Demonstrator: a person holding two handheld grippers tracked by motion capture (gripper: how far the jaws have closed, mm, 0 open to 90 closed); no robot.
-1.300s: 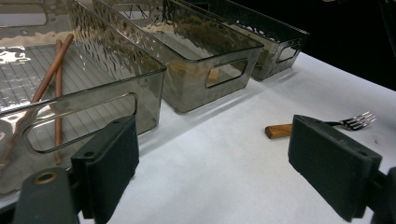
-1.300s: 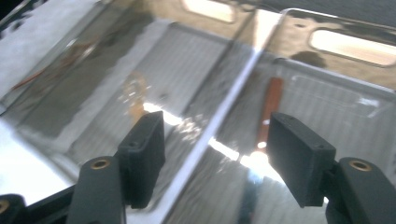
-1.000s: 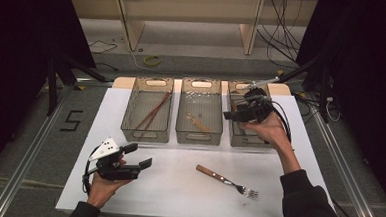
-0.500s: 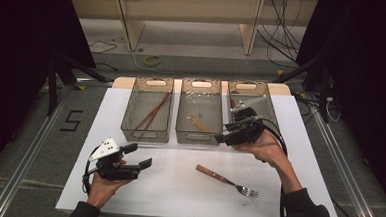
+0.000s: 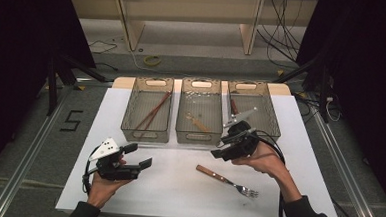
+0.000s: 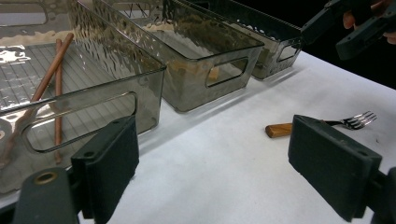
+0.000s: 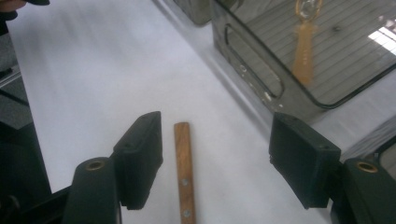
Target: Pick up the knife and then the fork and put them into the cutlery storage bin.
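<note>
From above, we see our right gripper hovering wide open and empty over a wooden-handled fork on the white table. The left gripper view shows its steel tines. The right gripper view shows its riveted handle between open jaws, untouched.

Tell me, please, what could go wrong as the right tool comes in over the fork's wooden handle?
The right tool is open, with the fork lying flat on the white mat; its handle sits nearer one pad, so closing may nudge or spin it instead of gripping. The middle bin stands close by, and a jaw could bump its wall.
</note>
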